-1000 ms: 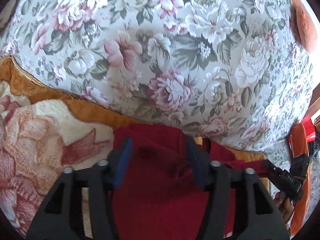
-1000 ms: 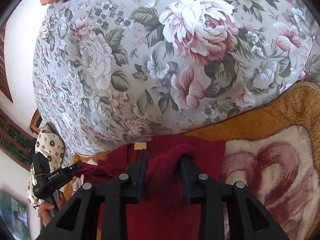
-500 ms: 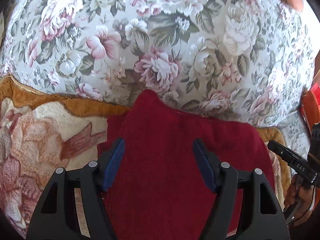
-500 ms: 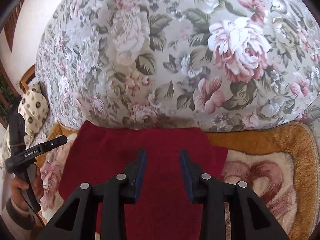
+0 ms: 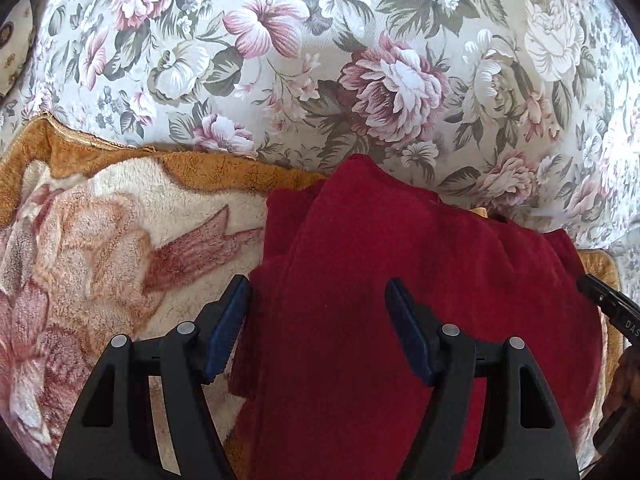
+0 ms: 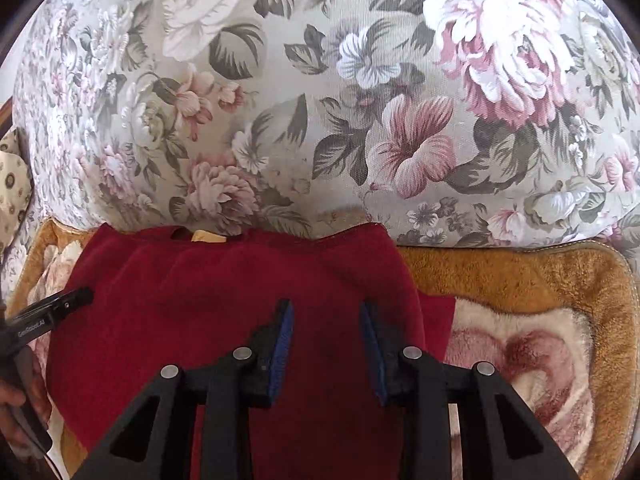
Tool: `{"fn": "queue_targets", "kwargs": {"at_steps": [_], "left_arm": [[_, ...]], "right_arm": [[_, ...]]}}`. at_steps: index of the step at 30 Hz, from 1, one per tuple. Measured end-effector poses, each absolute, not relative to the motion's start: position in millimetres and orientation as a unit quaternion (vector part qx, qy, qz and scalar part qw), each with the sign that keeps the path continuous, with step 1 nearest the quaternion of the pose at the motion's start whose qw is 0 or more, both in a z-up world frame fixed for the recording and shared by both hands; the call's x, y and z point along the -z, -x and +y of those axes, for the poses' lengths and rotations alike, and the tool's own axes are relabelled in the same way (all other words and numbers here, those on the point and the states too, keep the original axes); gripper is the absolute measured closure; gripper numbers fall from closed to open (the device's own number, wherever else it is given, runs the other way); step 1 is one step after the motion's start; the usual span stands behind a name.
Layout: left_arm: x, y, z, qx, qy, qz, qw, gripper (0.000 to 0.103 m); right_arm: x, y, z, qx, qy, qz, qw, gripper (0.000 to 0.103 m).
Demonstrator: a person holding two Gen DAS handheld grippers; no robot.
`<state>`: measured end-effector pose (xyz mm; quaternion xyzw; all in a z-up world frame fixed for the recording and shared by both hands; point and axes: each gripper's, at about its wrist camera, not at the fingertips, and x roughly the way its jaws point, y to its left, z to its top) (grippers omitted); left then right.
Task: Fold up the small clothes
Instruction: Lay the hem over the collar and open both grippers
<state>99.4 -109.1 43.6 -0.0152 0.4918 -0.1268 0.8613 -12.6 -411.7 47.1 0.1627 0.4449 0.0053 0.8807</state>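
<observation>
Looking at this dark red fleecy garment [image 5: 400, 320], I'd guess it's light, soft and floppy, with nothing stiff in it, so it will sag wherever it isn't held. The nap looks grippy, so I doubt it slips out of rubber pads. It's lying spread on a plush orange-and-cream flowered blanket [image 5: 100, 248], its far edge up against a big floral-print cushion [image 5: 360, 60].

Best place to pinch is probably an outer edge or corner, not the middle, since grabbing mid-panel just bunches it up.

The left gripper [image 5: 318, 308] has its jaws wide apart over the cloth, holding nothing. The right gripper [image 6: 326, 328] is also parted, narrower, and empty.

The left wrist view shows a doubled-over layer with a peak on the garment's left side, which the right wrist view doesn't really show. The right wrist view shows a small yellowish tag [image 6: 208, 237] at the far edge and a flap sticking out on the right.
</observation>
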Motion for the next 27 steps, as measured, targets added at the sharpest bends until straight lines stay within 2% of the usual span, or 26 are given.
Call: {"fn": "queue_targets", "kwargs": {"at_steps": [8,12,21,27], "left_arm": [[-63,-57,-105,0.133,-0.006,0.459,0.878,0.033],[-71,-44,-109,0.130,-0.014,0.454,0.881,0.033],[-78,-5,-105,0.125,-0.016,0.451,0.883,0.033],[-72,-1,-104,0.130,0.008,0.463,0.877,0.033]], "right_arm": [[-55,84,-401,-0.020,-0.182,0.425,0.887,0.070],[-28,89,-391,-0.013,-0.163,0.440,0.883,0.070],[-63,109,-389,-0.023,-0.194,0.418,0.887,0.070],[-58,117,-390,-0.012,-0.197,0.424,0.884,0.070]]}}
